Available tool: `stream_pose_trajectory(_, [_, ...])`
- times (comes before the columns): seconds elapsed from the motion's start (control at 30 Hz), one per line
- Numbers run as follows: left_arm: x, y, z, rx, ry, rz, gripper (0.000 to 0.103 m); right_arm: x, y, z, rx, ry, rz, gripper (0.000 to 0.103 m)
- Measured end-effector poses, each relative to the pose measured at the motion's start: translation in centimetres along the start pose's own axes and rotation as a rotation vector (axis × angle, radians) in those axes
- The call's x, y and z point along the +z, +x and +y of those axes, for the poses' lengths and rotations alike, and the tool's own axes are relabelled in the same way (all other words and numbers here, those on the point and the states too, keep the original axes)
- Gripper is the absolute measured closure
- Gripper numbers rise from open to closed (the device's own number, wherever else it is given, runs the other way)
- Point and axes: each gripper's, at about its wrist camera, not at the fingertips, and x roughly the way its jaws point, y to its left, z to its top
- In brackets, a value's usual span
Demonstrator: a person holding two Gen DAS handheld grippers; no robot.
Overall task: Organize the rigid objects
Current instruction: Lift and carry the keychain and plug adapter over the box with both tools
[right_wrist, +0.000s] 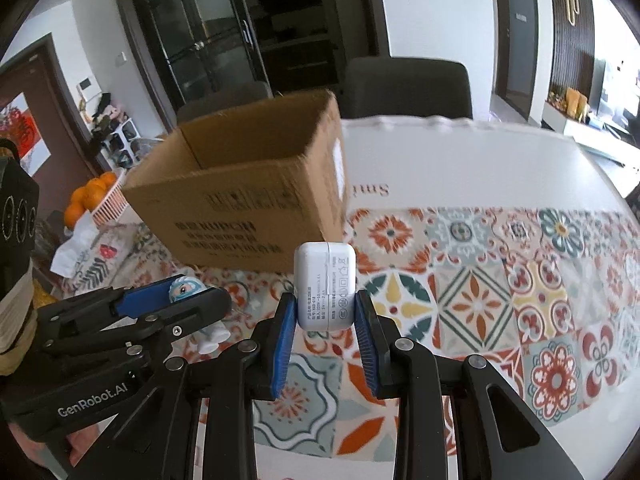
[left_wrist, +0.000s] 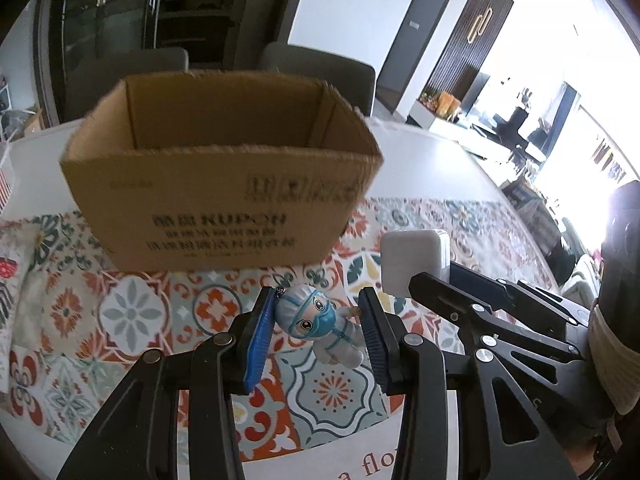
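Both pickups done, the left tongs [left_wrist: 316, 322] clamped on the toy figure [left_wrist: 320, 322] and the right tongs [right_wrist: 325, 312] on the white charger [right_wrist: 325, 288], the empty-looking cardboard box [left_wrist: 224, 184] waiting just ahead, drops to come.

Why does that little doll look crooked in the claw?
The doll hangs tilted in the left claw, pinched at its head and one arm. The charger sits upright in the right claw. The cardboard box looks fine.
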Motion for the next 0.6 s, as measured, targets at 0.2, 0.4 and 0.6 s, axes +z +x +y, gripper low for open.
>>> stream_pose_trajectory(0.2, [1.5,-2.5,0.7,0.013,-0.002,-0.051,0.061,1.8,-1.1,1.9,0.017,-0.029,-0.041,0.073])
stream_pose_trajectory(0.4, [2.8,-4.8,1.4,0.033,0.001,-0.107,0.061,3.6,-2.2,3.6,0.031,-0.050,-0.083,0.073])
stream_pose_trajectory(0.6, [4.2,-6.5,1.9,0.052,0.006,-0.157,0.061,5.4,-3.2,4.9,0.038,-0.067,-0.123,0.073])
